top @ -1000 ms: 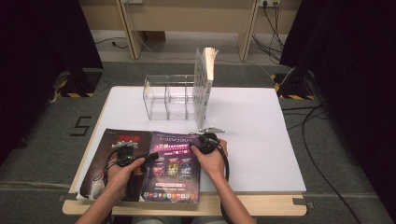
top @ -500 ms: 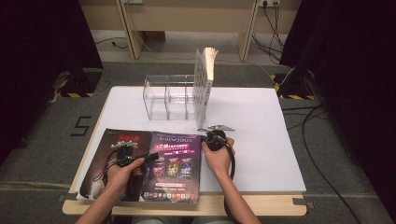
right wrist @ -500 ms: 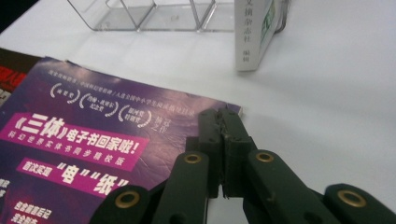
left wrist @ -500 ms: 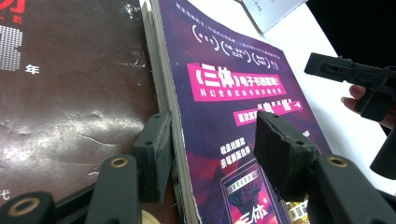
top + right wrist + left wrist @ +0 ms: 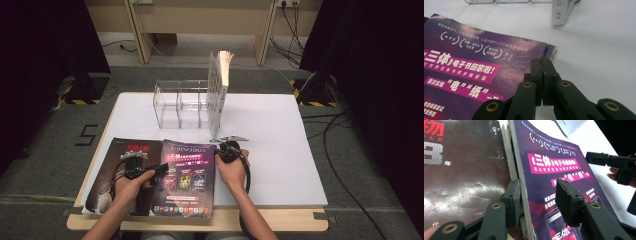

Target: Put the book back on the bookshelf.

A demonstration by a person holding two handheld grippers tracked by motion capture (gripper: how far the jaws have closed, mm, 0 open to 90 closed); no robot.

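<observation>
1. On the white table (image 5: 280,150), near its front edge, lie two magazines side by side; the table's front corners are partly covered by the person's forearms in the high view
2. Purple magazine (image 5: 186,177): flat, its left edge overlapping the dark magazine (image 5: 112,165), whose lower part is hidden under the left hand; the small print on both covers is too fine to read from above
3. Clear rack (image 5: 180,102) stands at the back of the table, with a white book (image 5: 218,90) upright against its right end; its walls are hard to make out
4. Left gripper (image 5: 541,195): jaws part-way apart and just closing, straddling the purple magazine's left edge, one jaw on the dark cover, the other above the purple cover; whether the pads press on it I cannot tell
5. Right gripper (image 5: 543,72): jaws together with nothing between them, at the purple magazine's upper right corner, whose tip is hidden behind them
</observation>
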